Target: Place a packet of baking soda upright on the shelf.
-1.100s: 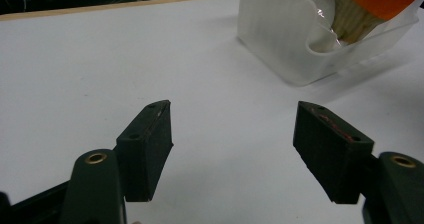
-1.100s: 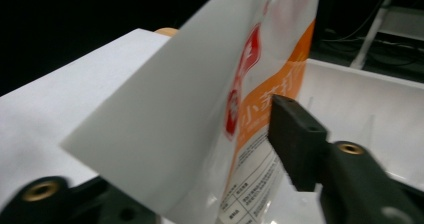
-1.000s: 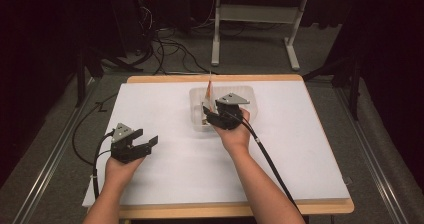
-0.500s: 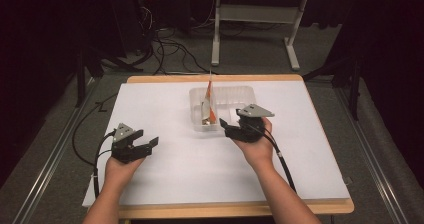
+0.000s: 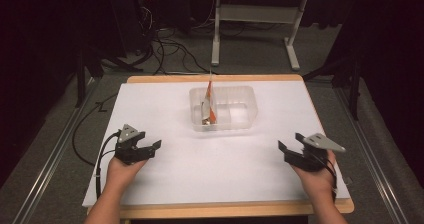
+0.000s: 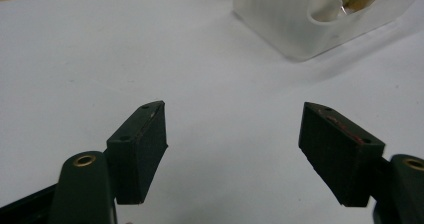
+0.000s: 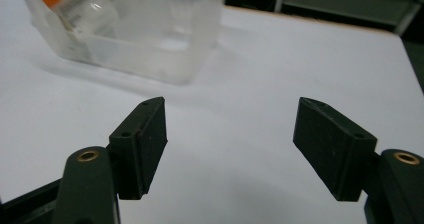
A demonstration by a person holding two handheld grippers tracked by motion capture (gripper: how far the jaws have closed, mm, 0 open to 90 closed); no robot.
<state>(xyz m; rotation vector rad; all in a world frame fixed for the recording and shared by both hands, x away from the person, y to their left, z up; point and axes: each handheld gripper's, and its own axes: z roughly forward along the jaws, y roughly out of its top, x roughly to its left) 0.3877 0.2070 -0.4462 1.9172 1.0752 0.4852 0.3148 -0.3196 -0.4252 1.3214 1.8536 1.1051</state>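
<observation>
1 clear tub [image 5: 247, 115] at 12 w/ 1 orange-white packet [image 5: 210, 104] inside, 2 grippers: left gripper [image 5: 152, 147] at 8, right gripper [image 5: 286, 151] at 4.

Both grippers, left [image 5: 152, 146] and right [image 5: 284, 149], are black with blocky jaws, brass-ringed screw holes and a grey three-cornered top plate. A black cable trails from each. The forearms are bare.
</observation>
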